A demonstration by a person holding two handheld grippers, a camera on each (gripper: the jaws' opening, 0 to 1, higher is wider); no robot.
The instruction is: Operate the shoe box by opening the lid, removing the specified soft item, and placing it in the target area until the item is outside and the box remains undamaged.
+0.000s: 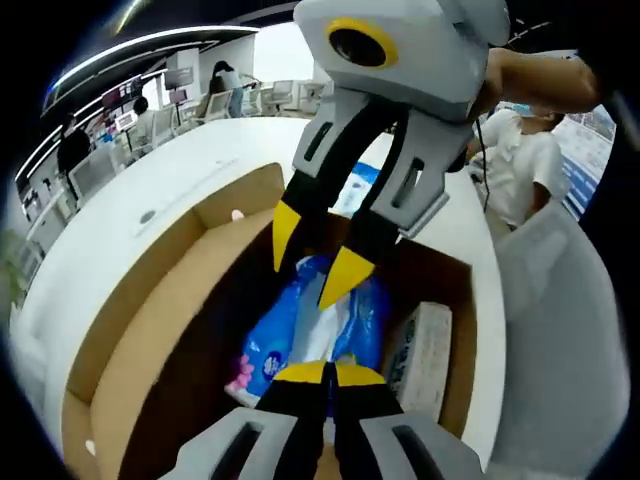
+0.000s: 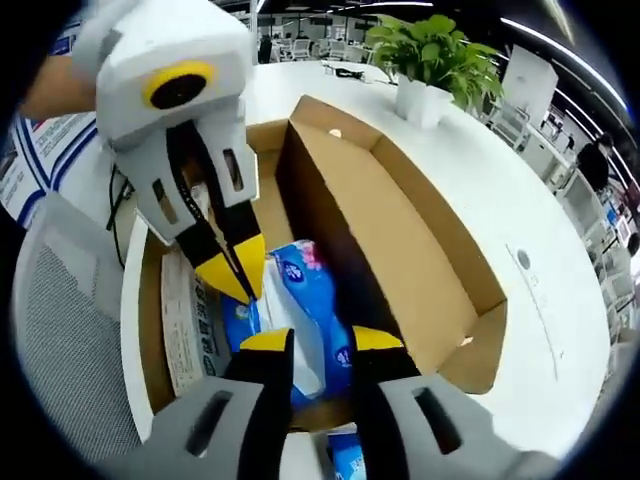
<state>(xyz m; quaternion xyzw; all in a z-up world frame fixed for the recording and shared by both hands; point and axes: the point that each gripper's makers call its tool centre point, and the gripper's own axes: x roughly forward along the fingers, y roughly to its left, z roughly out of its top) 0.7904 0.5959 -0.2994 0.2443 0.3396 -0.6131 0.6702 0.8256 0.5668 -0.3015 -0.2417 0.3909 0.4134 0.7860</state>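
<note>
My left tool (image 1: 330, 374) is clenched empty and my right tool (image 2: 322, 342) released over the blue tissue pack (image 2: 300, 300) in the open shoe box (image 2: 400, 240)

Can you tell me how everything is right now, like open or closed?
Box: open, lid folded back.
Tissue pack: inside the box, lying flat.
Small carton: inside the box, against its wall.
Left gripper: shut, over the pack.
Right gripper: open, over the pack.
Plant: upright on the table.
</note>
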